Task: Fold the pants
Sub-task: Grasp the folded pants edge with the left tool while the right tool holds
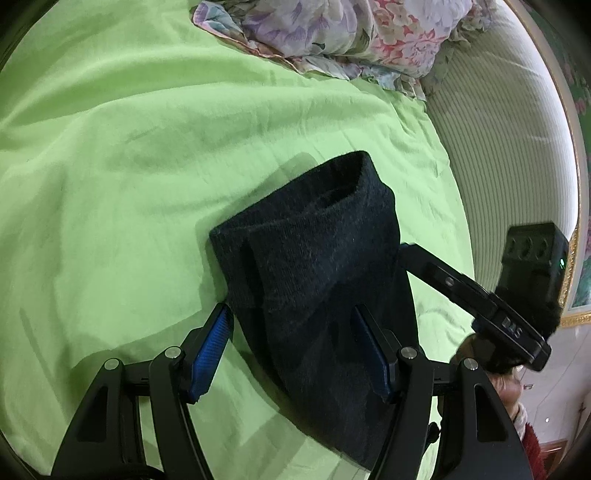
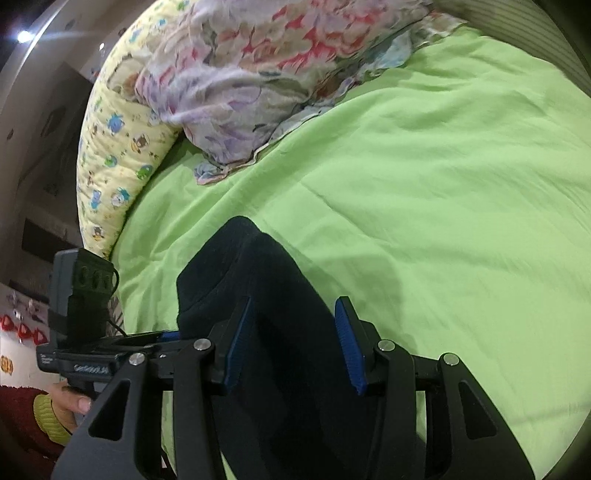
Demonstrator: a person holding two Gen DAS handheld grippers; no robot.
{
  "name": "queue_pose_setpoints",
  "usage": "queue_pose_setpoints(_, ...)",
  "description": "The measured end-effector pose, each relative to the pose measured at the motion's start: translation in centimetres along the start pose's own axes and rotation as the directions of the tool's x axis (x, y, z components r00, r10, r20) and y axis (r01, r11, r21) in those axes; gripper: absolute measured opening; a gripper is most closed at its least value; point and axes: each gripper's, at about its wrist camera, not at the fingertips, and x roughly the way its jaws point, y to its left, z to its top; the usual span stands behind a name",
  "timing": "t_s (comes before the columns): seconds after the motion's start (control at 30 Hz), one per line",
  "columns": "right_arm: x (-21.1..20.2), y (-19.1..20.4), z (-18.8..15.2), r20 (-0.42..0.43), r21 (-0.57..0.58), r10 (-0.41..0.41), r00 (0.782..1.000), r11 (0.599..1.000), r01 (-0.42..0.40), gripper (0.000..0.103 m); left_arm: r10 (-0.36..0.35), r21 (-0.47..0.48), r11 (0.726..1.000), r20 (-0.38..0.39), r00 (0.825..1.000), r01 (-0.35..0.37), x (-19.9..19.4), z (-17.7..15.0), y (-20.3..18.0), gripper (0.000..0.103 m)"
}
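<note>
At the bottom of the left wrist view the left gripper (image 1: 291,350) stands with its jaws spread: the left blue pad (image 1: 210,354) hangs bare over the green bedsheet (image 1: 110,184), clear of the cloth, while the right pad lies against the dark pants (image 1: 314,266), which run up from the lower middle of the frame to a rolled, open end near the centre. Nothing is pinched there, as far as the picture shows. At the lower middle of the right wrist view the right gripper (image 2: 295,343) has the same dark cloth rising between its two blue pads; the pads look close to the fabric on both sides, but whether they press on it I cannot tell, since the cloth is black and blurred. The pants look already doubled into a thick narrow bundle, lying on the sheet between the two tools, so my reading is that the fold is well along and the step in hand is setting down or squaring the bundle. The next move probably calls for a firm hold on the near end and a level carry over the far end, so the layers do not slip apart. Further off, at the right edge of the left view, the other tool is held by a hand (image 1: 509,391). Beyond, at the top, lies a flowered pillow (image 1: 332,33), and at upper left of the right view a yellow cartoon-print pillow (image 2: 114,155)
</note>
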Motion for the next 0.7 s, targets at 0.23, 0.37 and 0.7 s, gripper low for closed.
queue_pose_setpoints(0.23,2.7,0.7,1.5,-0.070,-0.054,0.023,0.997,0.998,-0.027,0.047,0.019,0.002,1.000,0.032,0.999,-0.019,0.2,-0.1,-0.1,0.063)
queue_pose_setpoints(0.37,3.1,1.8,1.4,-0.085,-0.105,-0.010,0.996,0.994,0.001,0.034,0.046,0.036,0.998,0.047,0.998,-0.048,0.3,0.0,-0.5,0.040)
queue_pose_setpoints(0.7,-2.6,2.4,-0.4,0.054,-0.081,0.046,0.998,0.996,-0.041,0.023,-0.051,0.129,0.991,0.058,0.997,0.043,-2.5,-0.7,-2.8,0.019)
